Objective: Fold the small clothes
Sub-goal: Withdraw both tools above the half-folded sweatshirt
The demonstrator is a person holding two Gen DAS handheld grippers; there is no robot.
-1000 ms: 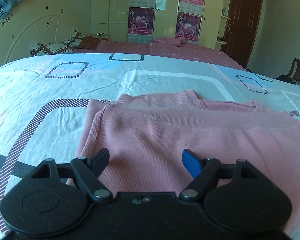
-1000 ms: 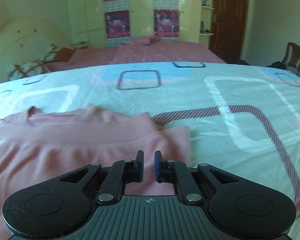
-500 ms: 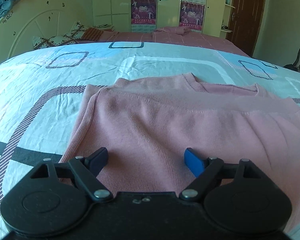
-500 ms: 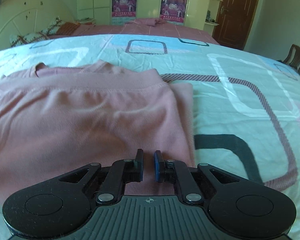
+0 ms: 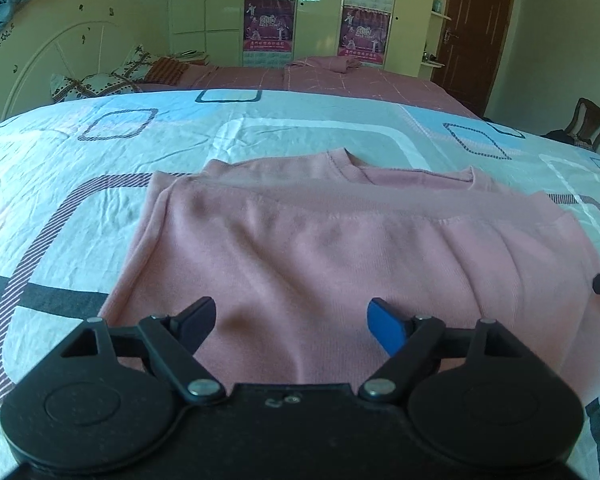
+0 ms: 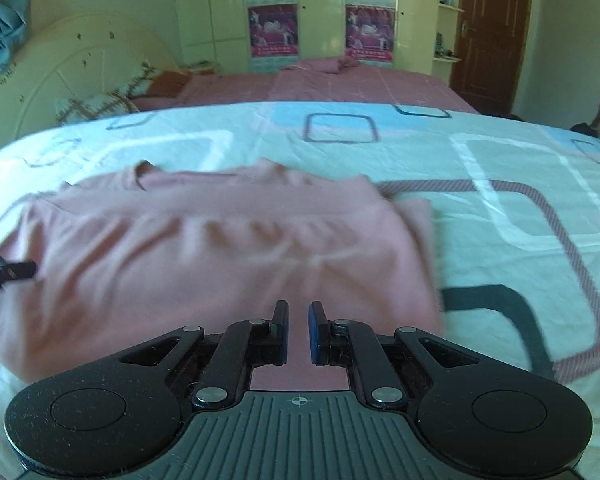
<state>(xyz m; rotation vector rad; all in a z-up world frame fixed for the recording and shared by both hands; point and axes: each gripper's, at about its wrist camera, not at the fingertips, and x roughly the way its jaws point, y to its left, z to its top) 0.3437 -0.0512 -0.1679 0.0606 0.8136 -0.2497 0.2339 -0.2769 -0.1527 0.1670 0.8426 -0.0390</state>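
A pink sweater (image 5: 340, 248) lies folded on the bed (image 5: 80, 208), spread across a sheet printed with rounded squares, its neckline on the far side and its folded body reaching toward the cameras. The left hand-held gripper (image 5: 290, 318) hangs over the near left part of the garment with its jaws wide apart; the pink knit shows between and beyond the two fingers, and neither the black pad nor the blue one pinches any cloth. Its jaws have just narrowed a little, with only the flat surface of the sweater showing between them. The right hand-held gripper (image 6: 299, 330) sits over the near right part of the sweater (image 6: 220, 248), just left of the garment's right edge, its jaws drawn almost together with a thin slit between the pads; no fabric is seen caught in that slit. In the right wrist view the tip of the left hand-held gripper (image 6: 8, 272) shows at the far left edge over the cloth, and the picture is somewhat blurred. Beyond the patterned sheet lie a pink bedspread (image 5: 340, 80), a pillow (image 5: 96, 82) by a cream headboard (image 5: 52, 48), a wardrobe with posters (image 5: 268, 24), a brown door (image 5: 480, 32) and a chair (image 5: 588, 120) at far right.
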